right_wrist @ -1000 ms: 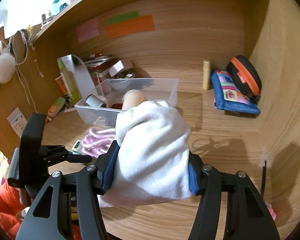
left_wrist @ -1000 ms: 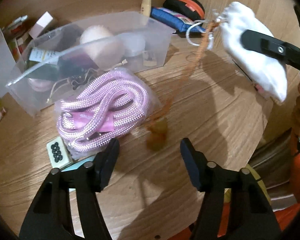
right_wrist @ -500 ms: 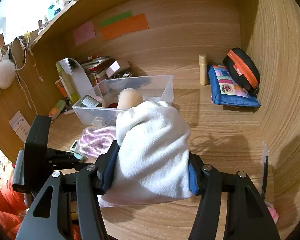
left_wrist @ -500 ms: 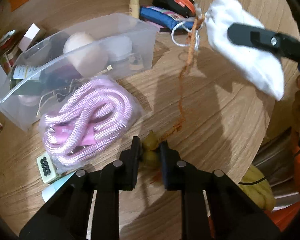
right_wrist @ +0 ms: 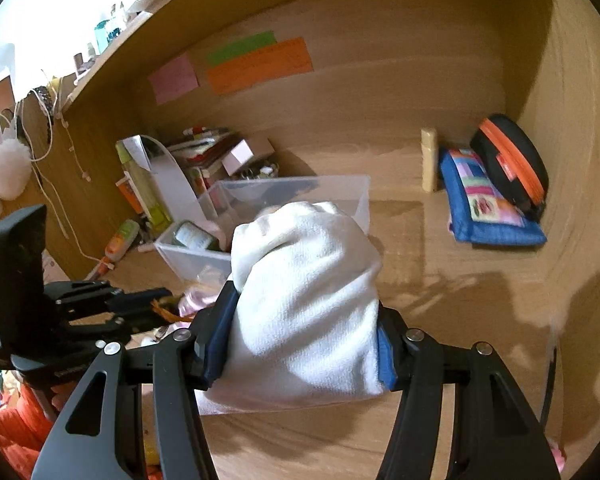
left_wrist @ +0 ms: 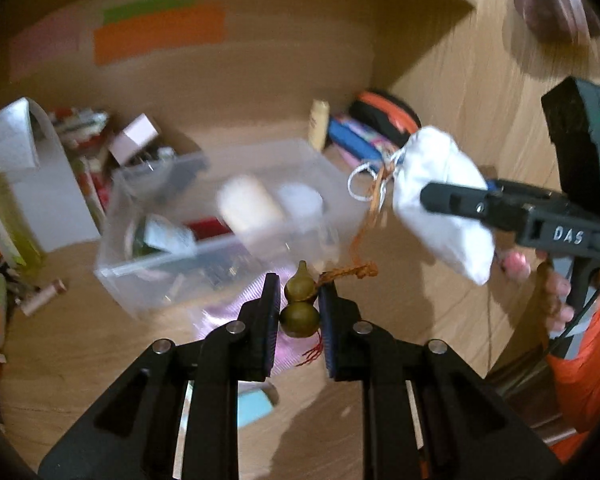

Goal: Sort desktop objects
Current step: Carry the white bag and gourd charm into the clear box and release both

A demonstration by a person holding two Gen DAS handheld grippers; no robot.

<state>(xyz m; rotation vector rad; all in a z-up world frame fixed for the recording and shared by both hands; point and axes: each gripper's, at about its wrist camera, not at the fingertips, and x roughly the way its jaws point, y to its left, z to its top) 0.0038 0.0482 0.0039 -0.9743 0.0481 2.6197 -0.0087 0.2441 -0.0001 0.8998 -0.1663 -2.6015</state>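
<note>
My left gripper (left_wrist: 299, 312) is shut on a small olive-green gourd charm (left_wrist: 300, 305) and holds it above the desk. An orange cord (left_wrist: 364, 224) runs from the charm up to the mouth of a white drawstring pouch (left_wrist: 440, 200). My right gripper (right_wrist: 304, 336) is shut on that white pouch (right_wrist: 304, 304) and holds it in the air at the right of the left wrist view. The left gripper also shows at the left of the right wrist view (right_wrist: 140, 300). A clear plastic bin (left_wrist: 220, 216) with several small items stands behind the charm.
A pink rope in a clear bag (left_wrist: 236, 308) lies in front of the bin. A blue pouch (right_wrist: 488, 204), a black-and-orange case (right_wrist: 512, 164) and a small tube (right_wrist: 429, 164) sit at the back right. Books and boxes (right_wrist: 204, 156) crowd the back left.
My left gripper closed on the gourd charm and lifted it off the desk, tilting its view up. The right gripper kept the white pouch raised and rose slightly.
</note>
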